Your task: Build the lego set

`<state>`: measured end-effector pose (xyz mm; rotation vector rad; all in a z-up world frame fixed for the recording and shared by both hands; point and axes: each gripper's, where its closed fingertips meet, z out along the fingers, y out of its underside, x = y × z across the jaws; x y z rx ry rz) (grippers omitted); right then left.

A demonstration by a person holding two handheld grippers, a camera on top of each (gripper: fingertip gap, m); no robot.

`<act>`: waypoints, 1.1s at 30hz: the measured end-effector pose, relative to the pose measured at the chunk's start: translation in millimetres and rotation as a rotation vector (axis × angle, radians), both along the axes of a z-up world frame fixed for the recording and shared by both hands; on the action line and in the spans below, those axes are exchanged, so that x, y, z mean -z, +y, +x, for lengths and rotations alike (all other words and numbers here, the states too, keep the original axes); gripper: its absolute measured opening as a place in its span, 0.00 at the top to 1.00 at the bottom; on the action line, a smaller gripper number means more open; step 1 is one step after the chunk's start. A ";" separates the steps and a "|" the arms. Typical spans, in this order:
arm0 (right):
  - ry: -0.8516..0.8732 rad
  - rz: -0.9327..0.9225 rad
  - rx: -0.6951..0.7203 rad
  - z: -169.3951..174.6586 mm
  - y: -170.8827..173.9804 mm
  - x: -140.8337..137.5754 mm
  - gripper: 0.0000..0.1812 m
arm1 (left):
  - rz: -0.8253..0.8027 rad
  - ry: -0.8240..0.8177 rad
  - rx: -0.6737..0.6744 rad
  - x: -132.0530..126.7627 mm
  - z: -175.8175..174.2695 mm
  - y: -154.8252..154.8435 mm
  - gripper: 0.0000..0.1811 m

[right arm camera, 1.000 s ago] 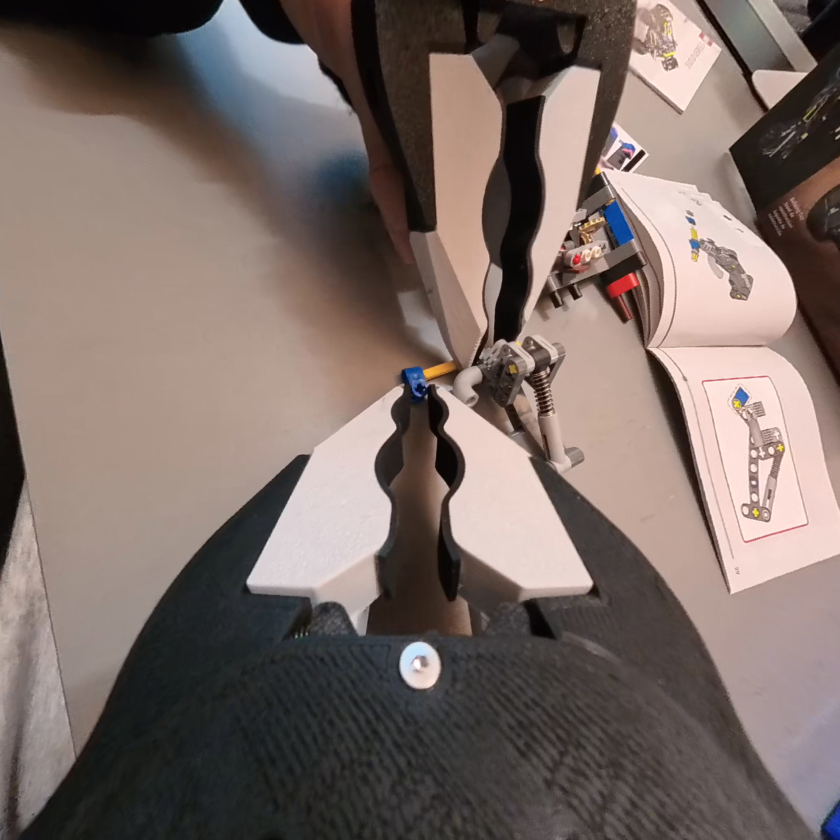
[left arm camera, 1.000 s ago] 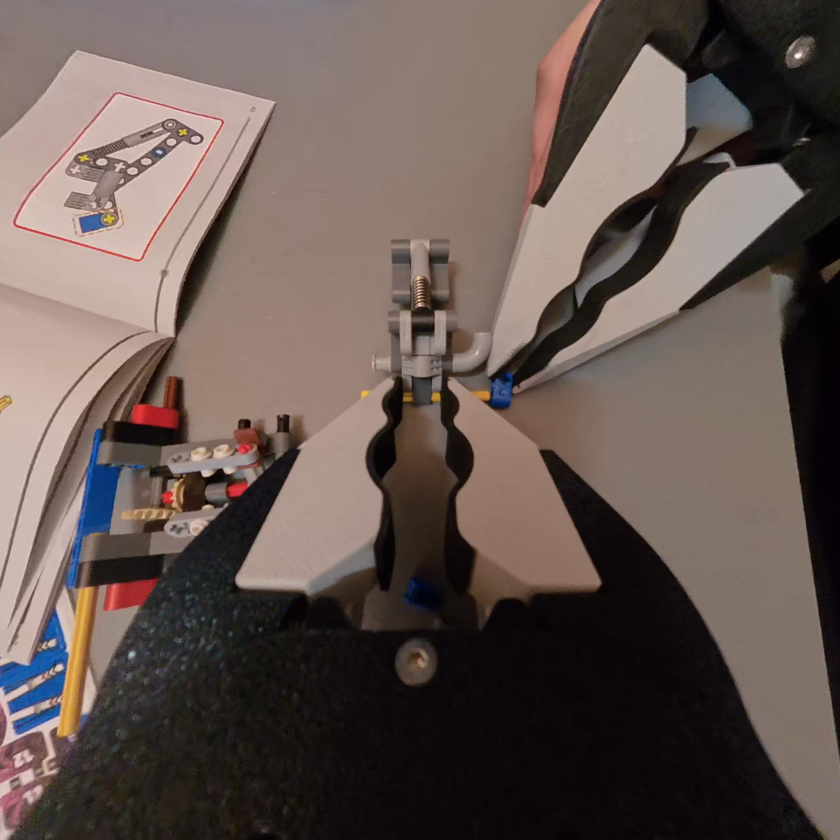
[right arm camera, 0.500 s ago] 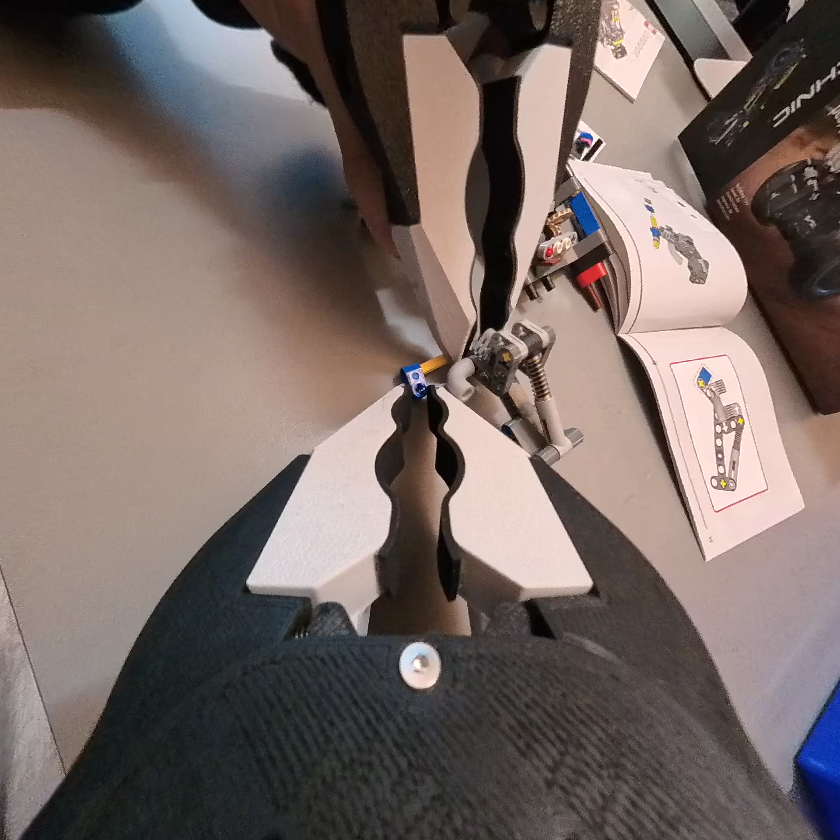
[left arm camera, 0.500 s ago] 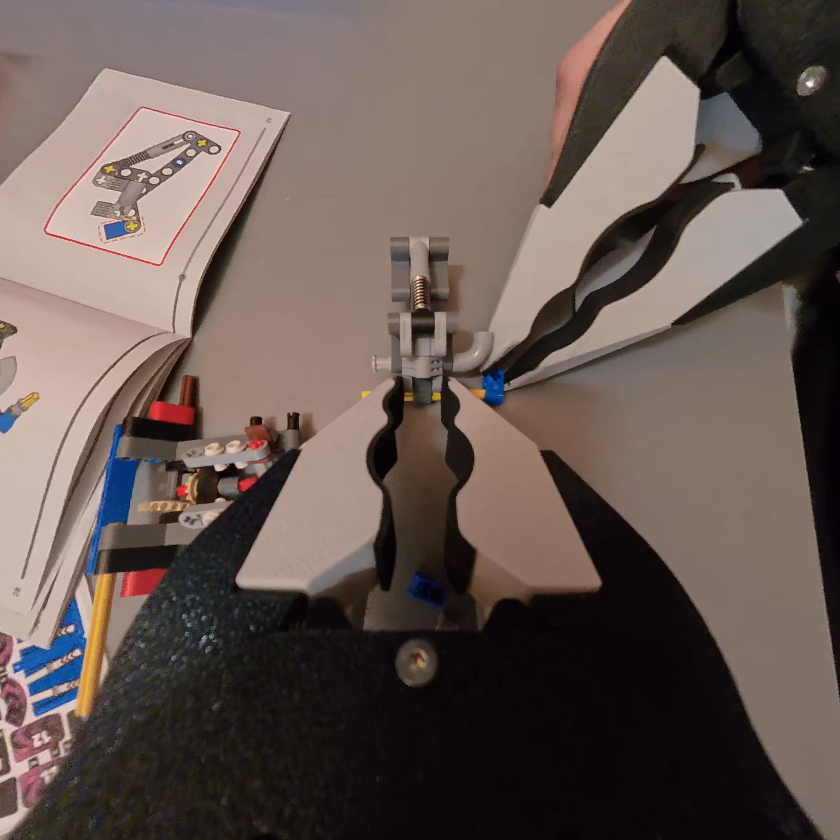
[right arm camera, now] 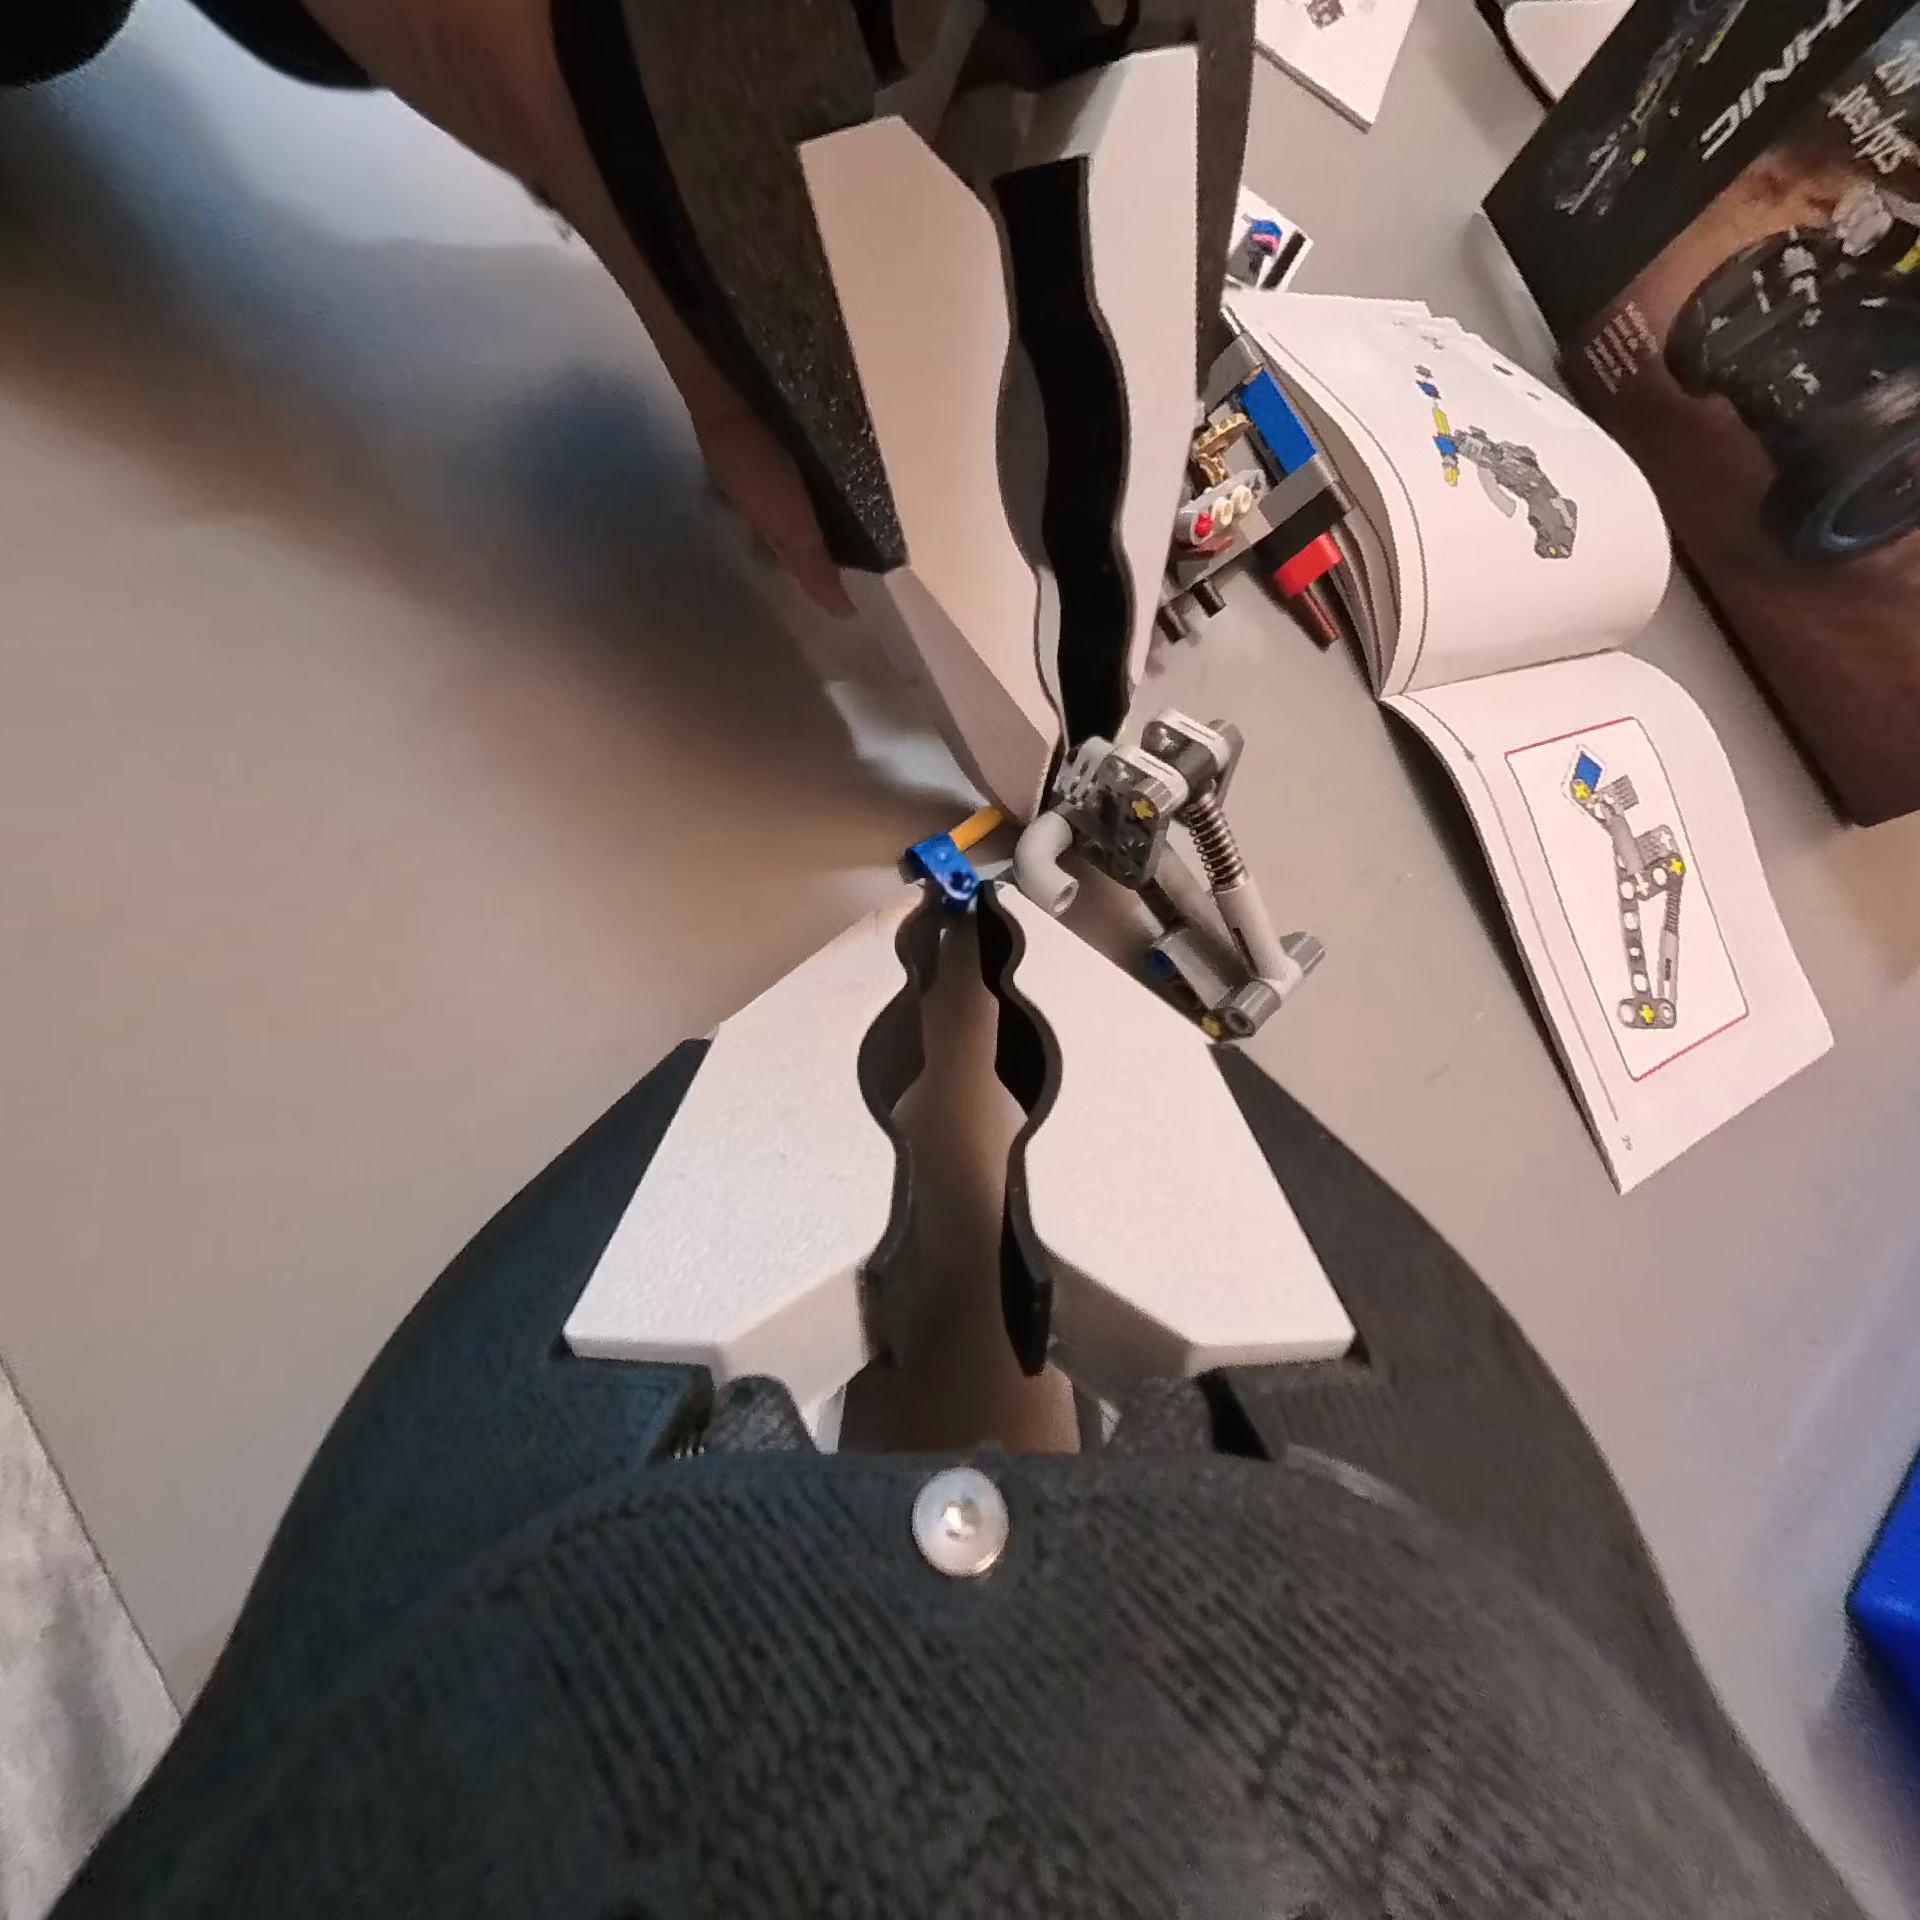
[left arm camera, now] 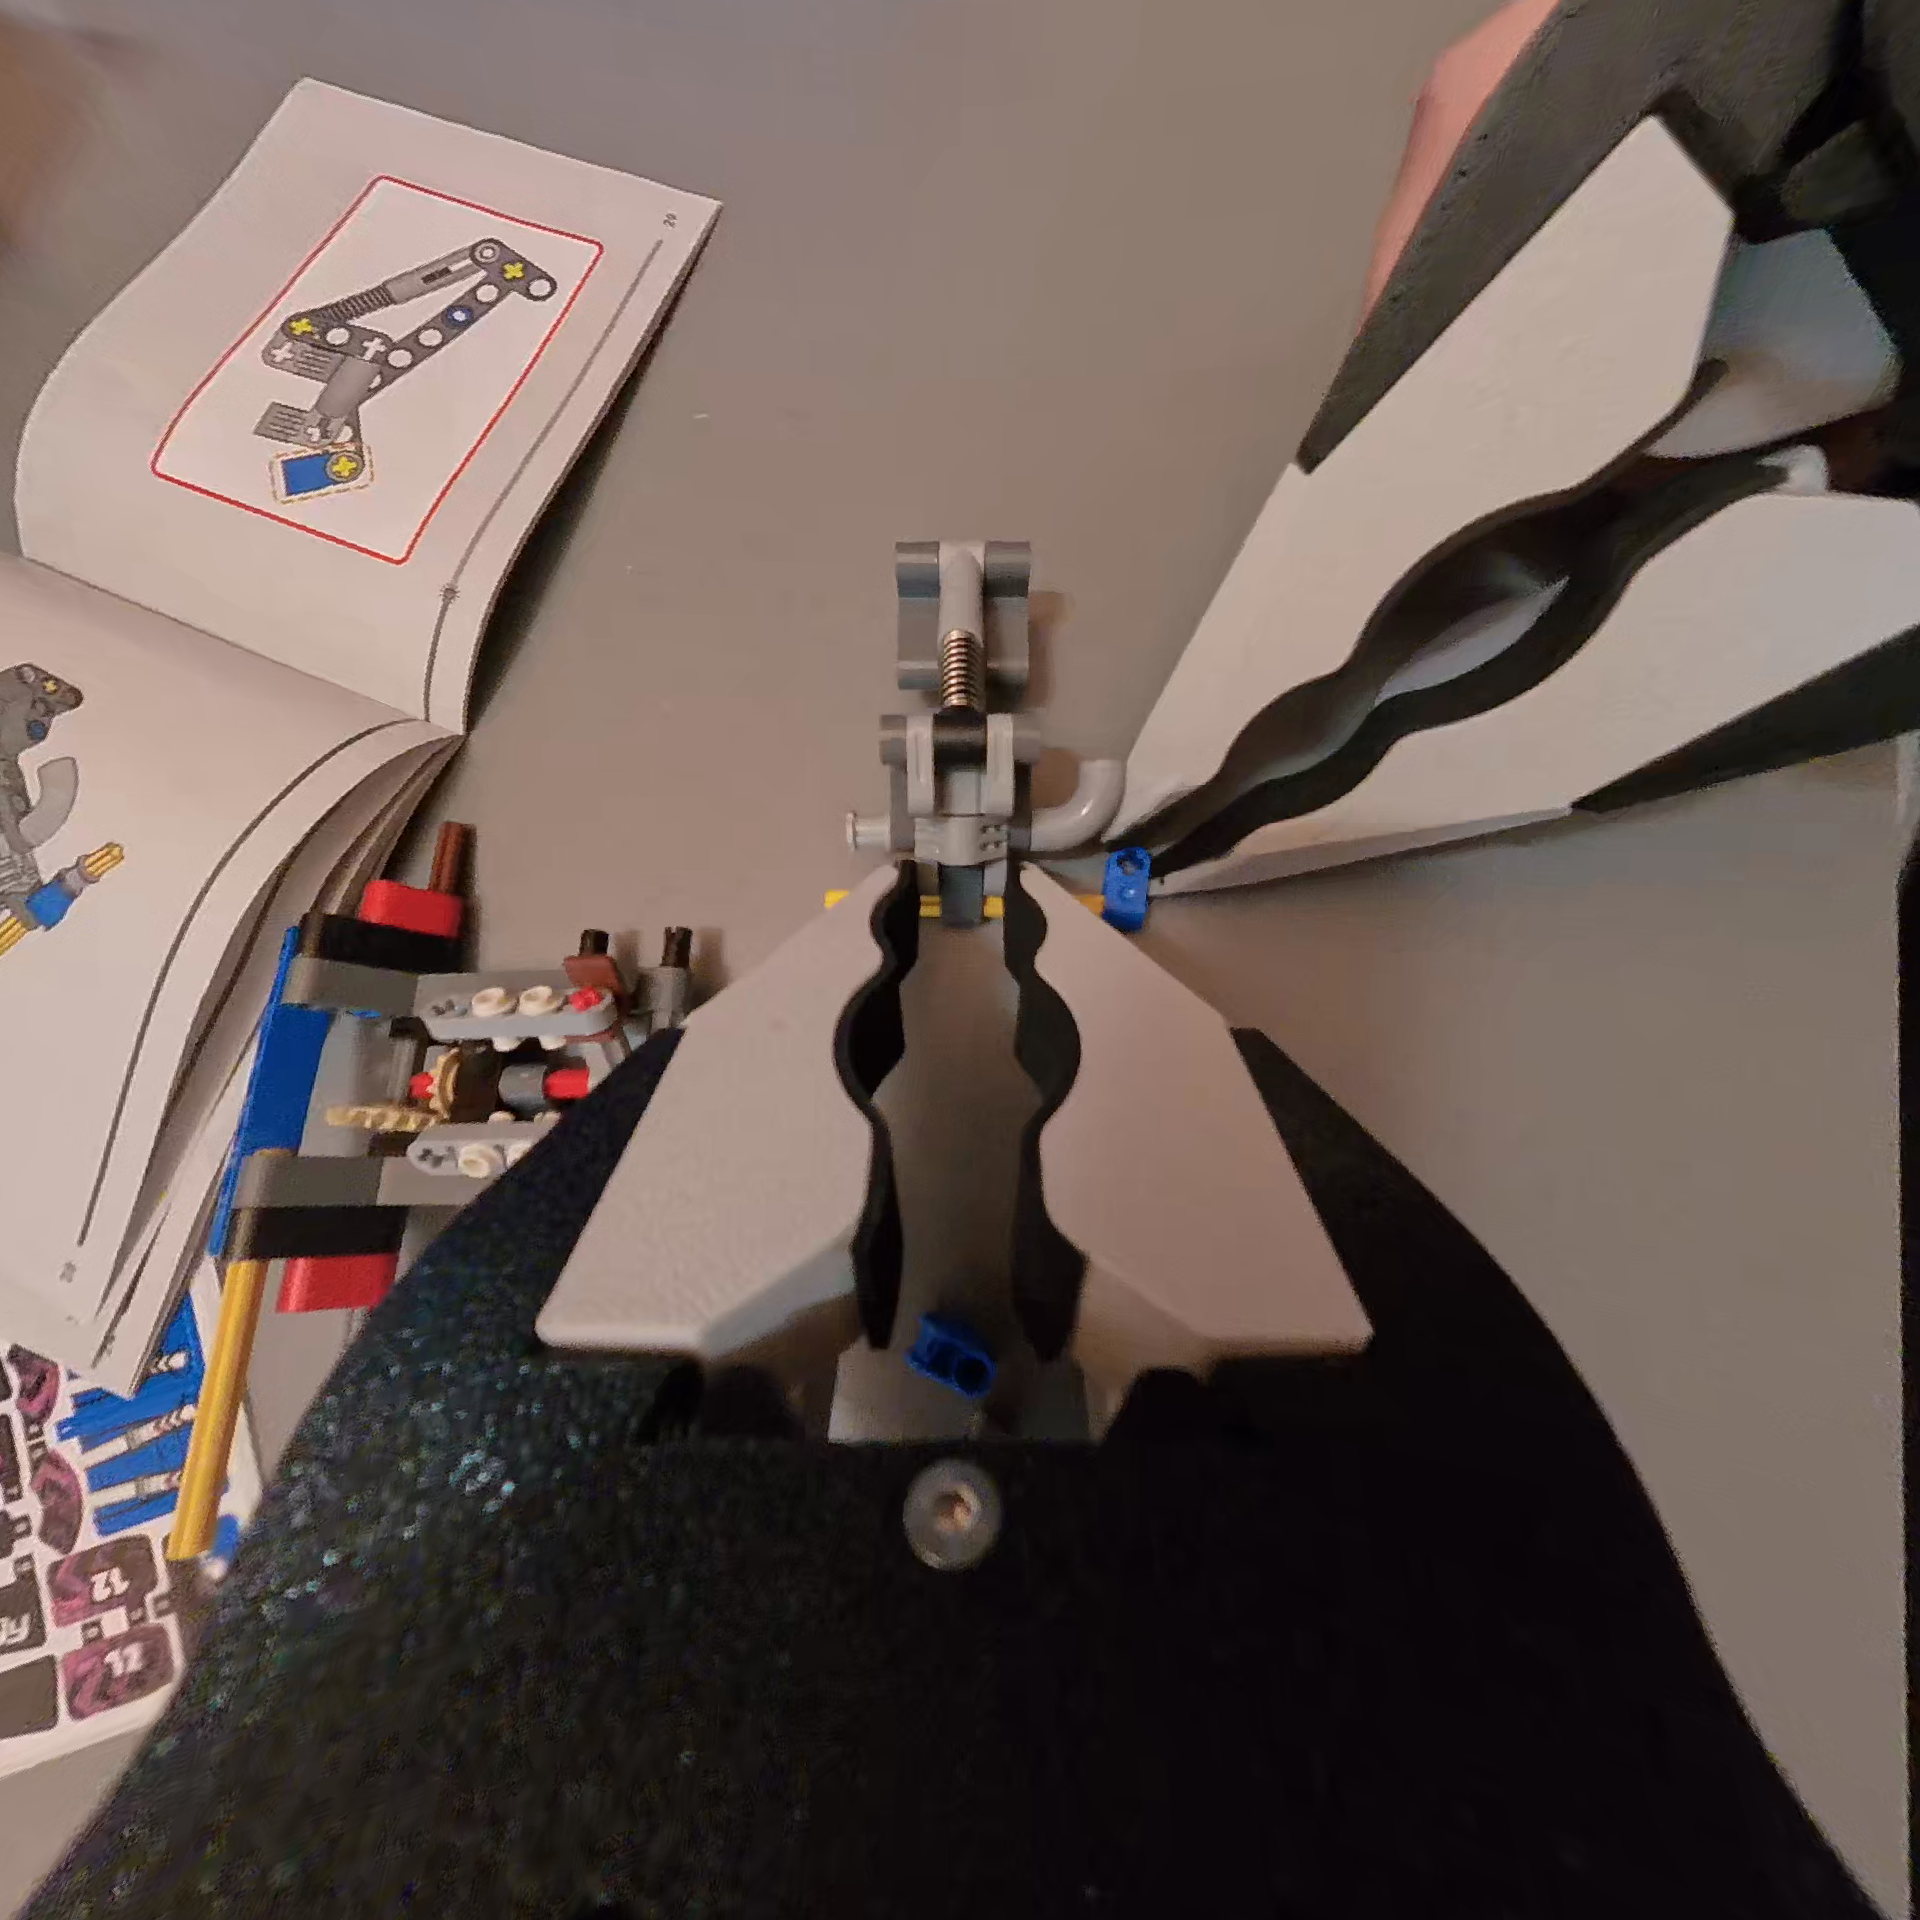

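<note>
Grey tabletop carries an open instruction booklet. On it, the left gripper clamps the grey shock-absorber assembly upright, steadying its yellow axle, so the right gripper, pinched on a blue connector, can seemingly press it onto the axle's end.

We've got a plain grey tabletop here. The shock-absorber assembly is mostly light and dark grey with a metallic spring, riding a yellow axle capped by a small blue connector. Our gripper fingers are pale grey with black wavy pads. Left of the assembly, the chassis piece mixes blue, black, red, grey and tan, beside the white booklet with its red-outlined diagram.
</note>
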<state>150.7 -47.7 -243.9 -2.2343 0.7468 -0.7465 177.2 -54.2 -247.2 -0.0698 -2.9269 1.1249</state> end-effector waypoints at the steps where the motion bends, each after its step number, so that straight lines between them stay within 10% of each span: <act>1: -0.017 -0.005 0.011 0.4 -0.8 -0.8 0.97 | -0.008 0.004 0.001 0.0 0.5 -0.6 0.93; 33: -0.242 -0.328 -0.035 2.6 -0.4 -3.2 1.00 | -0.007 0.002 0.040 0.1 -5.9 -6.3 0.93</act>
